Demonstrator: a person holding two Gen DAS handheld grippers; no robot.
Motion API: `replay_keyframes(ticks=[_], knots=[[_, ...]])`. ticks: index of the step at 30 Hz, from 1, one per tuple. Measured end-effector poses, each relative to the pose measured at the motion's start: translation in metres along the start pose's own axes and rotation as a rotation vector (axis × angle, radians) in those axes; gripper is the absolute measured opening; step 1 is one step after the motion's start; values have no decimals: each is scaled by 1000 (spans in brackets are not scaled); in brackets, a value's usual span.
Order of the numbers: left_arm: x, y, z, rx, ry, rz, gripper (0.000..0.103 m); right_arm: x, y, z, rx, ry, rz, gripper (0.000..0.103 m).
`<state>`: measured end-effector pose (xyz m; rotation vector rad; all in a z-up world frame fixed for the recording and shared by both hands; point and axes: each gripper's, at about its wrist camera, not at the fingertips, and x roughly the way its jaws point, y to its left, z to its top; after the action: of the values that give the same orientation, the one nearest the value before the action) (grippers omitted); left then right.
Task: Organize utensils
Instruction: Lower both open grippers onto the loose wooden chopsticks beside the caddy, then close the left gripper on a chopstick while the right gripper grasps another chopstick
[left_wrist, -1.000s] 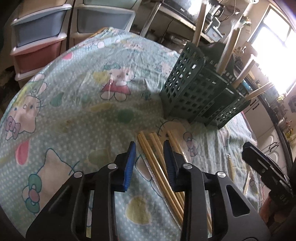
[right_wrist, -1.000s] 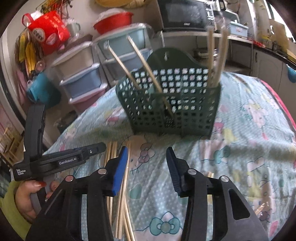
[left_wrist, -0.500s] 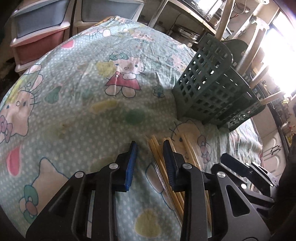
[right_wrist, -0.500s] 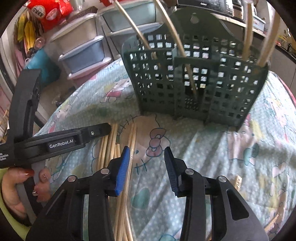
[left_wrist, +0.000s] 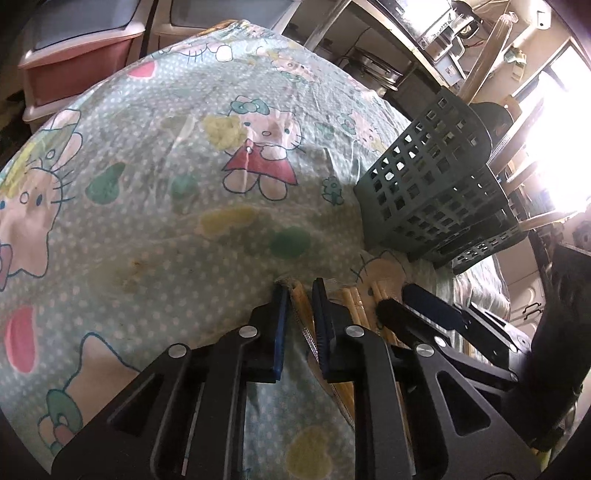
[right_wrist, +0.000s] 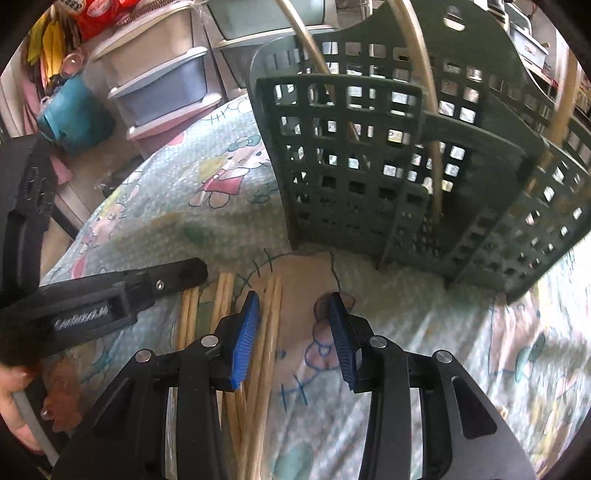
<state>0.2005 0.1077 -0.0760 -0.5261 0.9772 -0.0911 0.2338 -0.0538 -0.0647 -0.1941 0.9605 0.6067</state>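
Note:
Several wooden chopsticks (right_wrist: 225, 295) lie side by side on the Hello Kitty cloth, also in the left wrist view (left_wrist: 354, 299). A dark green slotted utensil basket (right_wrist: 369, 162) stands behind them with chopsticks upright inside; it is at the right in the left wrist view (left_wrist: 428, 192). My left gripper (left_wrist: 299, 295) is low over the leftmost chopstick (left_wrist: 299, 299), jaws narrowly apart around its tip, not closed on it. My right gripper (right_wrist: 291, 302) is open just above the cloth, its left pad (right_wrist: 245, 332) over two chopsticks (right_wrist: 271, 306).
Plastic drawer units (right_wrist: 162, 85) stand beyond the table's far edge, also at the top left of the left wrist view (left_wrist: 74, 59). A teal cup (right_wrist: 70, 114) sits to the left. A shelf with a microwave (left_wrist: 436, 18) is behind the basket.
Both grippers have moved forward and down toward the chopsticks. The left jaws have narrowed around the leftmost chopstick. The basket looms larger in the right view.

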Motion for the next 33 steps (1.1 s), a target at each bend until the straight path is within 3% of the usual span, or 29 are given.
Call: replay_keyframes(ticks=[5, 7, 10, 23, 33], knots=[[-4, 3, -3, -23, 10, -19, 10, 11, 6, 6, -23, 27, -40, 32], [-6, 7, -4, -48, 20, -42, 10, 12, 6, 6, -32, 29, -63, 17], [-6, 8, -5, -58, 29, -53, 10, 8, -2, 8, 7, 21, -34, 7], [-5, 3, -2, -52, 25, -71, 5, -56, -22, -3, 95, -139, 75, 6], [-66, -45, 4, 103, -143, -100, 4, -115, -38, -14, 124, -270, 95, 6]])
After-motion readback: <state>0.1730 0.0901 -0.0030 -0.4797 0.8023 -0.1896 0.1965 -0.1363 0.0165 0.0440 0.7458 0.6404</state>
